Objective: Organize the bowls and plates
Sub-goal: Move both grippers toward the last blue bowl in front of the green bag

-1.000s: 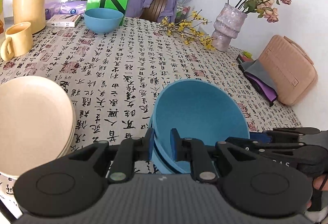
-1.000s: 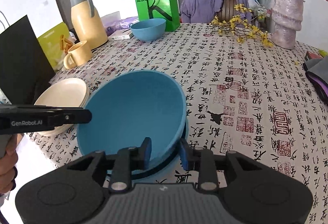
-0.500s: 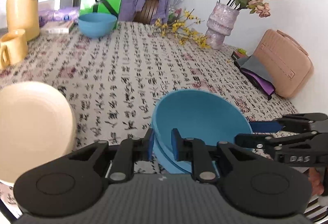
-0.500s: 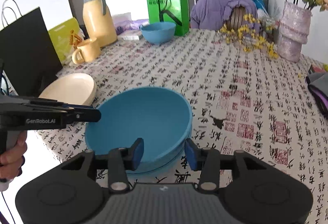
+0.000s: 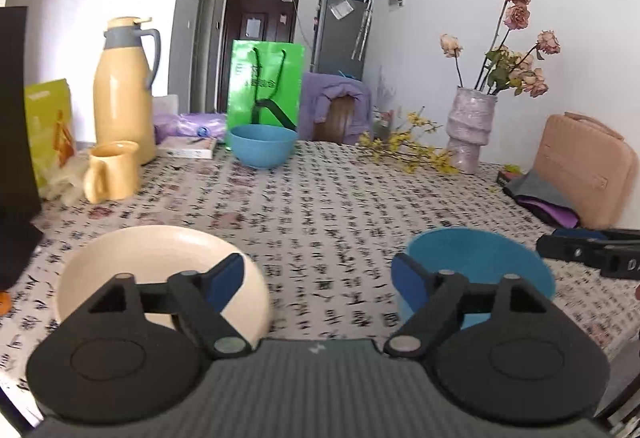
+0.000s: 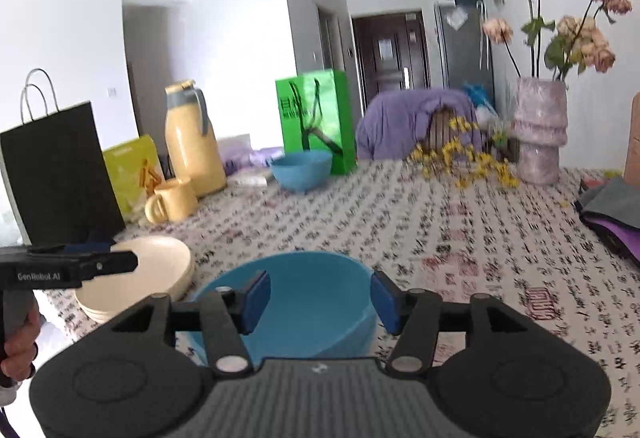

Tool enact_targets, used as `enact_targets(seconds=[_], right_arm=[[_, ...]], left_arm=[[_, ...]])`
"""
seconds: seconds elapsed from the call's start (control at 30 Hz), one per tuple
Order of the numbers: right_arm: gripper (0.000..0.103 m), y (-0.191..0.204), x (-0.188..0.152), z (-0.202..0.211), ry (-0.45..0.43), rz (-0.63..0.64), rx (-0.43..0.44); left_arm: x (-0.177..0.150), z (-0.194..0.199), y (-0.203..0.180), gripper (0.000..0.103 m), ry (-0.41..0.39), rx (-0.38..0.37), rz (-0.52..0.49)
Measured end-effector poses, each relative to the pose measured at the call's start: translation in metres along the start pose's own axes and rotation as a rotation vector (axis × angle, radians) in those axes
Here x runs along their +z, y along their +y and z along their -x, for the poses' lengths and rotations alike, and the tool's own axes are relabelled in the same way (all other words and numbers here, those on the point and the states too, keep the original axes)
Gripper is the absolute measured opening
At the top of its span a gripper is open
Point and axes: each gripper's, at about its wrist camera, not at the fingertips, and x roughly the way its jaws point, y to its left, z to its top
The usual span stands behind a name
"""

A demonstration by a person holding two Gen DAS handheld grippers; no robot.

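Observation:
A stack of blue bowls [image 6: 304,302] sits near the table's front edge, also in the left wrist view [image 5: 484,262]. A stack of cream plates [image 5: 160,270] lies to its left, also in the right wrist view [image 6: 156,274]. Another blue bowl [image 5: 264,145] stands at the far side by the green bag, also in the right wrist view [image 6: 302,169]. My left gripper [image 5: 318,280] is open and empty, between the plates and the bowls. My right gripper [image 6: 320,296] is open and empty, just behind the blue stack.
A yellow jug [image 5: 124,93], a yellow mug [image 5: 112,171], a green bag [image 5: 264,89] and a black bag [image 6: 56,173] stand at the back left. A vase of flowers [image 5: 472,133] and a tan case [image 5: 584,169] stand on the right.
Both grippers let go of the blue bowl, opened wide and drew back and up. The bowl now rests in the blue stack on the table.

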Motion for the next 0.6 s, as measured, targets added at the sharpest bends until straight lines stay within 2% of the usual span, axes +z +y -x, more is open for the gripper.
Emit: enact_targets(seconds=[0.17,0.6], right_arm=[[0.062,0.006,-0.006,-0.003,-0.091,-0.056,0.024],[0.063,-0.026,-0.008,-0.024,-0.084,-0.122,-0.01]], left_arm=[[0.002,-0.011,0.016,0.091,-0.002,0.028,-0.017],[0.019,-0.054,0.033,0.096,0.018,0.058,0.003]])
